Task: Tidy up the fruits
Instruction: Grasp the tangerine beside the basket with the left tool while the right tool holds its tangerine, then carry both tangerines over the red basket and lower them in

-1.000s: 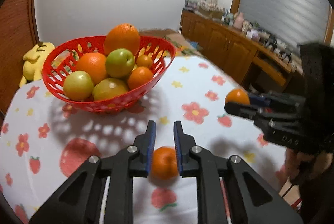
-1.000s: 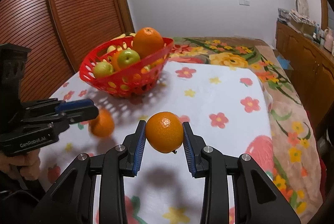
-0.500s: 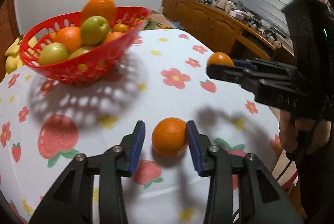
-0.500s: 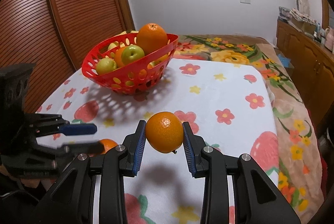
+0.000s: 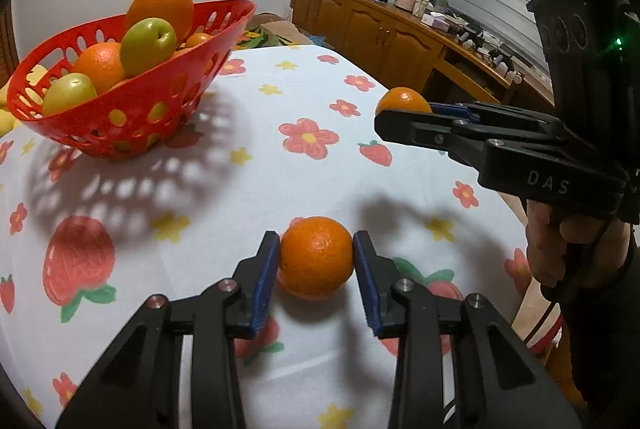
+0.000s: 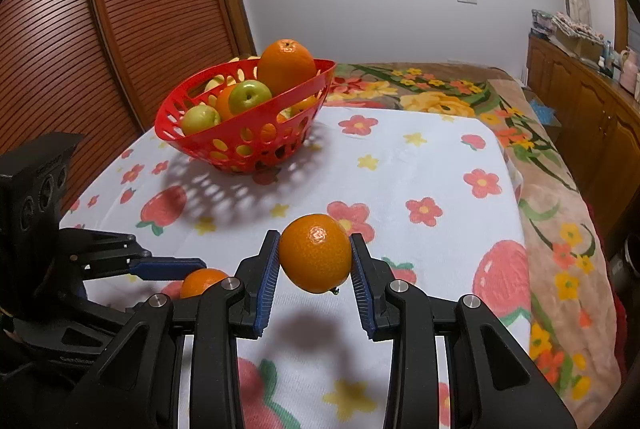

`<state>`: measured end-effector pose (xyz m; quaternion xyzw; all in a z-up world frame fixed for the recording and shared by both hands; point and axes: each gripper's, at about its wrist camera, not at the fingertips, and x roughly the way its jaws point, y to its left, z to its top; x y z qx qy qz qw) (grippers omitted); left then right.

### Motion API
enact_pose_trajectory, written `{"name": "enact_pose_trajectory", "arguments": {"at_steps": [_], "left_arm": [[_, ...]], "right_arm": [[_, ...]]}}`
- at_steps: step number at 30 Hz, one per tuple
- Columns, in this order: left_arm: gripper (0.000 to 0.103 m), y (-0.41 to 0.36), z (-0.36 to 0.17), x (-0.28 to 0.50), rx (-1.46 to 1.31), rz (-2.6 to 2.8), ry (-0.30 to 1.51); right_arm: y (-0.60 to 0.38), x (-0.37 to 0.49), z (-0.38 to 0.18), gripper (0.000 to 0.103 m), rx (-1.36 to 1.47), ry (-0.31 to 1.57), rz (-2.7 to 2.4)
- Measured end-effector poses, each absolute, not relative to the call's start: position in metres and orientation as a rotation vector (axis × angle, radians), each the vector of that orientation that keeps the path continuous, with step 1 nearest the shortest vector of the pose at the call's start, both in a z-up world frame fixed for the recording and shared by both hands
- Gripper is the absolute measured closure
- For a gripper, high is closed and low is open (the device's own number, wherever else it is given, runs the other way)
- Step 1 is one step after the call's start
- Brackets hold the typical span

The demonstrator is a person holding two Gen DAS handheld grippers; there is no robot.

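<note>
Nearest to me, my left gripper (image 5: 316, 257) is clenched on an orange (image 5: 316, 256) that sits on the tablecloth (image 5: 260, 157), its blue pads (image 5: 267, 271) pressing both sides of the fruit. From the right wrist camera this same orange (image 6: 202, 281) shows only partly, low on the cloth behind the left tool's blue-tipped finger.

My right gripper (image 6: 315, 255) grasps a second orange (image 6: 315, 252), clear of the cloth with its shadow falling below it. From the left wrist view that second orange (image 5: 403, 101) peeks over the top of the right gripper (image 5: 400, 117), and a hand (image 5: 568, 249) is wrapped around the tool's handle at the frame's right edge.

Farther across the flower-and-strawberry cloth stands the red basket (image 6: 248, 149), well apart from both grippers. It holds green apples (image 6: 250, 97) and more oranges, with a large orange (image 6: 286, 63) riding on top of the heap.

Beyond the table, a wooden cabinet (image 5: 384, 29) with clutter on it runs along the wall.
</note>
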<state>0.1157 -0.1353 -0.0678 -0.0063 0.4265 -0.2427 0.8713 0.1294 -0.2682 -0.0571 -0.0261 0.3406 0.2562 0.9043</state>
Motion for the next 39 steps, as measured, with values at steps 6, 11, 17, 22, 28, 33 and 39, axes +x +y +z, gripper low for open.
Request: {"name": "enact_pose_trajectory", "arguments": {"at_steps": [6, 11, 17, 22, 28, 33, 39], "left_arm": [[0.069, -0.119, -0.062, 0.115, -0.037, -0.485, 0.872], [0.069, -0.103, -0.045, 0.110, -0.062, -0.472, 0.826], [0.069, -0.087, -0.009, 0.105, -0.074, -0.463, 0.742], [0.068, -0.071, 0.016, 0.114, -0.077, -0.430, 0.677], [0.068, -0.055, 0.029, 0.133, -0.074, -0.383, 0.628], [0.068, -0.047, 0.026, 0.153, -0.078, -0.356, 0.630], [0.068, -0.035, 0.012, 0.178, -0.079, -0.335, 0.651]], "right_arm": [[-0.263, 0.129, -0.055, 0.069, -0.061, 0.701, 0.542], [-0.255, 0.130, -0.052, 0.069, -0.068, 0.699, 0.550], [-0.247, 0.129, -0.042, 0.069, -0.067, 0.678, 0.567], [-0.238, 0.132, -0.031, 0.069, -0.061, 0.650, 0.596], [-0.224, 0.142, -0.012, 0.069, -0.067, 0.608, 0.618], [-0.209, 0.156, 0.000, 0.069, -0.074, 0.587, 0.635], [-0.188, 0.178, 0.006, 0.069, -0.092, 0.583, 0.653]]}}
